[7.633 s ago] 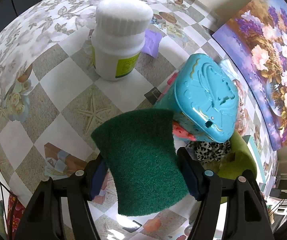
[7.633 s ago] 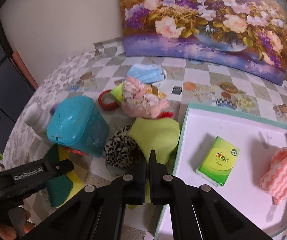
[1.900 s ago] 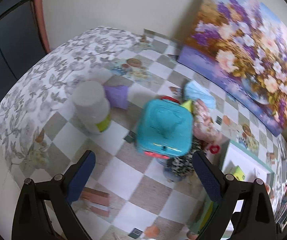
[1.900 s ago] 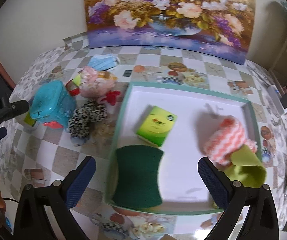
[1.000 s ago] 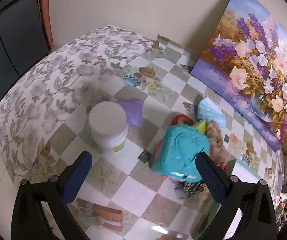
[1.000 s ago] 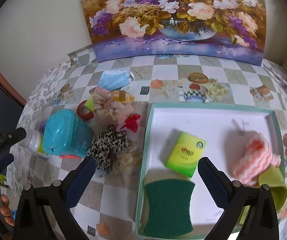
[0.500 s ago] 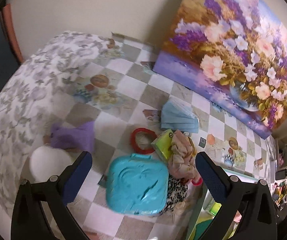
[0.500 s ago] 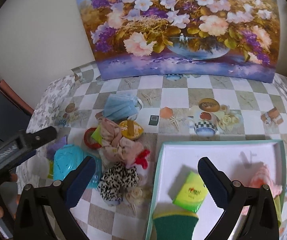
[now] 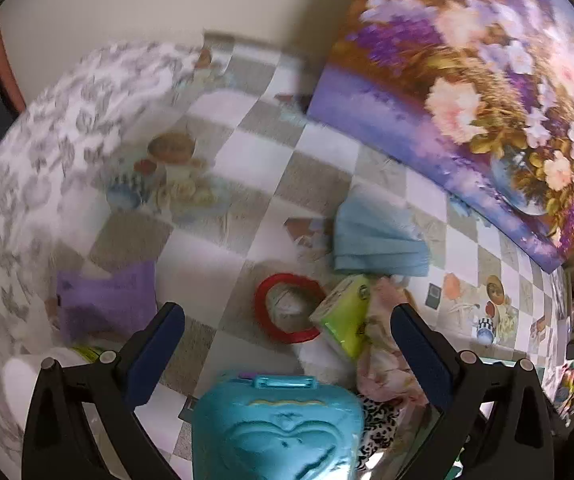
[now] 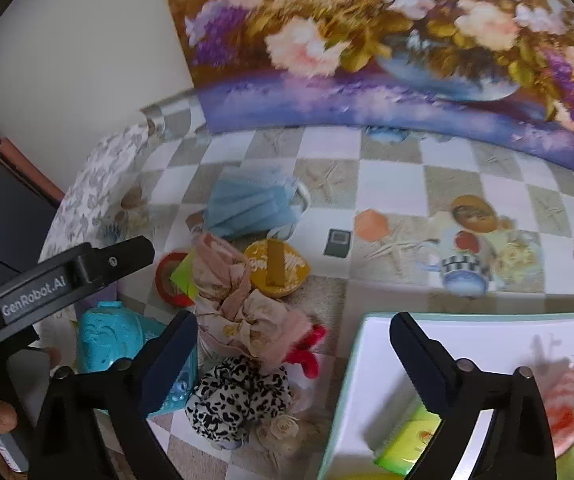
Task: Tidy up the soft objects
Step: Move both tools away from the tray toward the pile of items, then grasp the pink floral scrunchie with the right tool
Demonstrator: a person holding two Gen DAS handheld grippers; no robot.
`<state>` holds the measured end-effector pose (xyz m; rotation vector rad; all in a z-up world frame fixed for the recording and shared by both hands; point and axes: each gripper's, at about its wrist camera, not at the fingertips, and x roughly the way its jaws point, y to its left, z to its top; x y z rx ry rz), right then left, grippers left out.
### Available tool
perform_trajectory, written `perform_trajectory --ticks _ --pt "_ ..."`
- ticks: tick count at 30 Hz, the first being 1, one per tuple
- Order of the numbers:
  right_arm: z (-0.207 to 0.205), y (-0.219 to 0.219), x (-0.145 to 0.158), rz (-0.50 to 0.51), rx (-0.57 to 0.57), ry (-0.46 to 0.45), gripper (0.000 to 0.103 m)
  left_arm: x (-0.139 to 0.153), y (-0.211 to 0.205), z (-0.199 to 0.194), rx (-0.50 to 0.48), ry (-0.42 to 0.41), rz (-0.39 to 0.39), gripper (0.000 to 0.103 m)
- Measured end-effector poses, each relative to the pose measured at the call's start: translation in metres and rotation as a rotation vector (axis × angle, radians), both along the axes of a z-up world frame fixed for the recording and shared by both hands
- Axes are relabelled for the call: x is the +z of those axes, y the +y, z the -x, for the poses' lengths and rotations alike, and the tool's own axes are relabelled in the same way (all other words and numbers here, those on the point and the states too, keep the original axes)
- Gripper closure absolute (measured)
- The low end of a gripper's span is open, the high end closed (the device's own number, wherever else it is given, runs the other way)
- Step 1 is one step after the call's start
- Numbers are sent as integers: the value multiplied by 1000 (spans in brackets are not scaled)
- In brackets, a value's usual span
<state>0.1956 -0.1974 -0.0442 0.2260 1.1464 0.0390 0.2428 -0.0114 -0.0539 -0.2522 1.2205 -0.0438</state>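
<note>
My left gripper (image 9: 287, 340) is open and empty, hovering above a red tape ring (image 9: 287, 312) and a teal plastic case (image 9: 275, 428). A blue face mask (image 9: 379, 244) lies beyond, a purple cloth (image 9: 107, 300) to the left, a yellow-green tissue pack (image 9: 345, 316) and pink scrunchie (image 9: 387, 356) to the right. My right gripper (image 10: 293, 348) is open and empty above the pink scrunchie (image 10: 243, 304) and a leopard scrunchie (image 10: 239, 400). The white tray (image 10: 367, 344) at right holds a green tissue pack (image 10: 411, 440) and a pink striped cloth (image 10: 563, 408). The mask (image 10: 251, 204) also shows there.
A flower painting (image 10: 387, 40) leans on the wall behind the checkered tablecloth (image 10: 447, 184). A white bottle (image 9: 27, 380) stands at left. A yellow round tin (image 10: 277, 268) sits beside the scrunchies. The left gripper body (image 10: 55, 276) crosses the right wrist view.
Both grippers have moved lower and forward toward the pile of soft things. The tray and green sponge have slid toward the bottom of the right wrist view.
</note>
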Motion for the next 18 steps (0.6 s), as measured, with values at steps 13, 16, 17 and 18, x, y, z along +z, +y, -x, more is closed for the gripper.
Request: perform_trajectory --ticks 13,16,17,18 --pt "-5 23 -30 -24 53 27 28 -12 14 3 34 20 58 0" --pt "-5 24 -31 -49 67 23 41 -9 13 3 31 10 62 1" --pt "-4 24 -31 -52 71 21 47 -8 13 3 33 8 62 0" --pt "-4 25 -30 -53 74 17 52 -8 13 3 35 5 61 0"
